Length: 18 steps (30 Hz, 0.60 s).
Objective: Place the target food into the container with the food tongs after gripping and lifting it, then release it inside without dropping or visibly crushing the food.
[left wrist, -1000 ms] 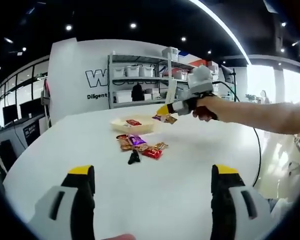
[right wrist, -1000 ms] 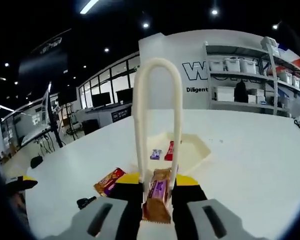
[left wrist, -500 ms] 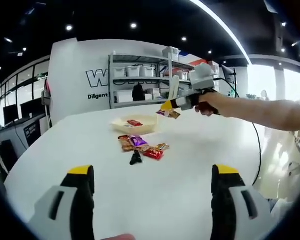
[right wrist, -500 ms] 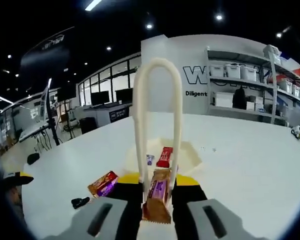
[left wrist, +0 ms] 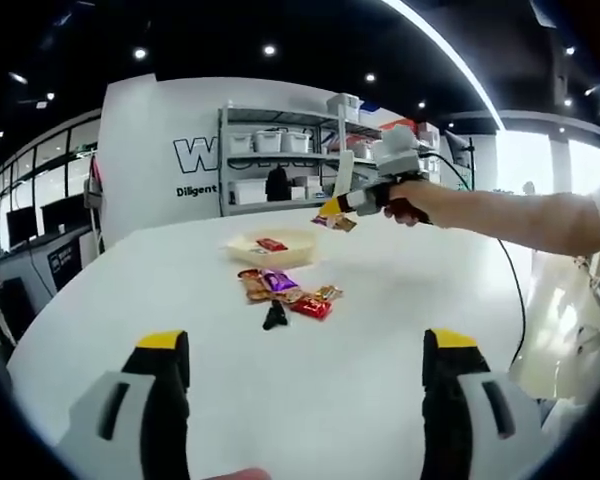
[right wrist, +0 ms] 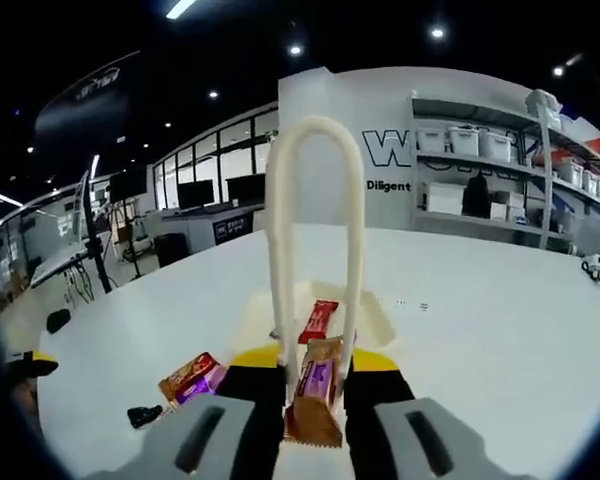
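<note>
The right gripper point(right wrist: 314, 395) was clenched on cream food tongs point(right wrist: 315, 240), which pinched a wrapped snack bar point(right wrist: 315, 400) above the table point(right wrist: 500, 330). The carry step was under way; next, the bar needed lowering into the tray point(right wrist: 375, 322) before release. The left gripper point(left wrist: 305, 385) stood released, idle.

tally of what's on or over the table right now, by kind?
Snack bars loose on the table: about 4, overlapping, count uncertain
Snack bars in the container: 1
Snack bars held in the tongs: 1
Containers: 1
Tongs: 1
Small black objects: 1
Total: about 9
</note>
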Tool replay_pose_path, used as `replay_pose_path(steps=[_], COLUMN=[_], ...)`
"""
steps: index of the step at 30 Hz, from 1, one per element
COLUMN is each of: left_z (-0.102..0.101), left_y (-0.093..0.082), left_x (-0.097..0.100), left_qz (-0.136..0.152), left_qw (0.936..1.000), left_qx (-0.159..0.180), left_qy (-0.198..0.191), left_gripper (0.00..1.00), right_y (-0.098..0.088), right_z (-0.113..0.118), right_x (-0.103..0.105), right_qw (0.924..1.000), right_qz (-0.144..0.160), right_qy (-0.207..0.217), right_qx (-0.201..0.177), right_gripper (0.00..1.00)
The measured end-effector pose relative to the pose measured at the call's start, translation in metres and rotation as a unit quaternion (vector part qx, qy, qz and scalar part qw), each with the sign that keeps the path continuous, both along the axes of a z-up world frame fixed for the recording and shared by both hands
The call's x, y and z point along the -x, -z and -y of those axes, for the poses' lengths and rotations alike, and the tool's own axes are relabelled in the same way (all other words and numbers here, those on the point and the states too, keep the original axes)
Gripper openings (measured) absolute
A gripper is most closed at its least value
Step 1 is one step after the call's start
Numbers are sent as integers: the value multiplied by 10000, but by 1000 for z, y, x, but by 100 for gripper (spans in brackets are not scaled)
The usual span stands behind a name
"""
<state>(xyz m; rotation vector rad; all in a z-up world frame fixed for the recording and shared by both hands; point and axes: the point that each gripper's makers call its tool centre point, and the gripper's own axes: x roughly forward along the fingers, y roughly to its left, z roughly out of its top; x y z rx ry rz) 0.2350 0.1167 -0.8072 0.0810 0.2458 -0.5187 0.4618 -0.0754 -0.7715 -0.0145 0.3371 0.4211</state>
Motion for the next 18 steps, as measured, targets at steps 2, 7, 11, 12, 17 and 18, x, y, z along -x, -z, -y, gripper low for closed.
replay_pose_path(steps=[2,7,11,12,17,18], left_z=[0,-1,0,1,1,1], left_y=[1,5,9,11,15,16], left_x=[-1,-6,-10,-12,-17,-18], left_qz=[-6,-38,-83,-105,-150,-162], left_qw=[10000,10000,10000,9999,9999,9999], left_qx=[-8,-43,-43,-44,-36,-47], left_qy=[-2,-27,-17,-18,-12,-7], left_gripper=[95,95,95,95,95,95], right_y=[0,4,10,12,20,21], right_z=[0,-2,-3,-3,-4,-4], right_x=[-4,-14,-23,-27,-37,-42], right_qw=[10000,10000,10000,10000,9999,9999], right_qz=[7,-42,-65,-80,-124,-115], right_qy=[11,15,11,13,-16,-8], right_qx=[12,-34,39,38,104,116], right_gripper=[15,15,15,15,15,15])
